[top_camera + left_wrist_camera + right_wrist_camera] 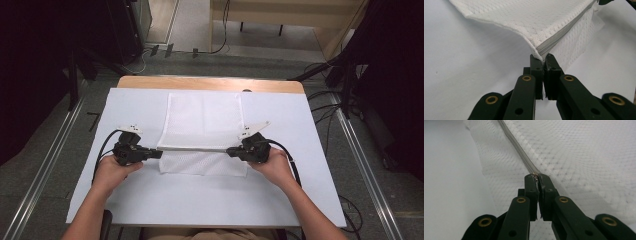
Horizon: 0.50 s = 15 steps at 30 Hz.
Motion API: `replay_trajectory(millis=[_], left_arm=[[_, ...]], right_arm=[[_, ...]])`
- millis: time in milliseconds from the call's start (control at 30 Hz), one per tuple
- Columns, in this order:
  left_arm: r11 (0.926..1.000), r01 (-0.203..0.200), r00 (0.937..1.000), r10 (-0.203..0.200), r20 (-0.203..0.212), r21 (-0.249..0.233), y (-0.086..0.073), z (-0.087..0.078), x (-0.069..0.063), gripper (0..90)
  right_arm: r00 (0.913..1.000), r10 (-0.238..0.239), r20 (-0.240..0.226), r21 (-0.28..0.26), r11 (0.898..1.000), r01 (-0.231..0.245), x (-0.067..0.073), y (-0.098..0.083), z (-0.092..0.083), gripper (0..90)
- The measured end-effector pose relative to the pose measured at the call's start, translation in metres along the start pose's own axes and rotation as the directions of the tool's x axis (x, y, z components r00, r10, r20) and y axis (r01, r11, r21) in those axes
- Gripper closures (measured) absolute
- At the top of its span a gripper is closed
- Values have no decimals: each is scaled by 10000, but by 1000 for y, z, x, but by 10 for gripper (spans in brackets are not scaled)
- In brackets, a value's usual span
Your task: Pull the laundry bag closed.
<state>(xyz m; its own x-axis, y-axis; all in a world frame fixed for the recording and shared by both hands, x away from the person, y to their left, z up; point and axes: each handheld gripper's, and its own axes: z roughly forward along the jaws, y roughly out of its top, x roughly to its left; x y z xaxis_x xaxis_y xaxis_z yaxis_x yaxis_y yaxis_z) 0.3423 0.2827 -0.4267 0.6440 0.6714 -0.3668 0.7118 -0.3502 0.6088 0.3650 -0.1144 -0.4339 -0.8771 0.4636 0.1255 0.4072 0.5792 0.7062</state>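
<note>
A person stands at the near edge of the table point(300, 210), w/ a white sheet over most of its top and a strip of bare wood showing along the far edge. A white mesh bag point(204, 120) lies mid-table, its far end close to that wooden strip, its near part lifted and folded along a grey zipper point(195, 149) that runs straight across, left to right, roughly halfway btwn far and near edges.

The left gripper point(159, 154) has its jaws pressed together on the left end of the zipper line; in the left gripper view the gripper point(543, 58) pinches the bag's corner right where the zipper point(554, 42) meets the seam, mesh point(529, 17) rising up and away from the tips, a lower layer hanging beneath on the right. The left hand point(112, 172) grips the body from the near side.

The right gripper point(231, 151) is clamped likewise on the right end; in the right gripper view its tips point(537, 178) bite the zipper point(516, 143) itself, w/ mesh point(584, 152) on both sides. The right hand point(275, 167) holds it from the near side, cable trailing toward the table's right edge.

Btwn the two grippers the zipper edge looks taut and raised off the sheet, w/ a flap of mesh point(202, 164) lying below it toward the near edge
</note>
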Motion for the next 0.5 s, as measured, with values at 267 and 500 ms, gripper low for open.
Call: replay_trajectory(millis=[267, 500], left_arm=[[9999, -78, 10000, 78, -31, 107, 0, 1, 0, 877], [9996, -167, 9999, 166, 35, 232, 0, 4, -1, 876]], right_arm=[[9997, 174, 161, 16, 9998, -174, -6, -7, -8, 875], [9996, 172, 202, 41, 9998, -173, -8, -13, -14, 876]])
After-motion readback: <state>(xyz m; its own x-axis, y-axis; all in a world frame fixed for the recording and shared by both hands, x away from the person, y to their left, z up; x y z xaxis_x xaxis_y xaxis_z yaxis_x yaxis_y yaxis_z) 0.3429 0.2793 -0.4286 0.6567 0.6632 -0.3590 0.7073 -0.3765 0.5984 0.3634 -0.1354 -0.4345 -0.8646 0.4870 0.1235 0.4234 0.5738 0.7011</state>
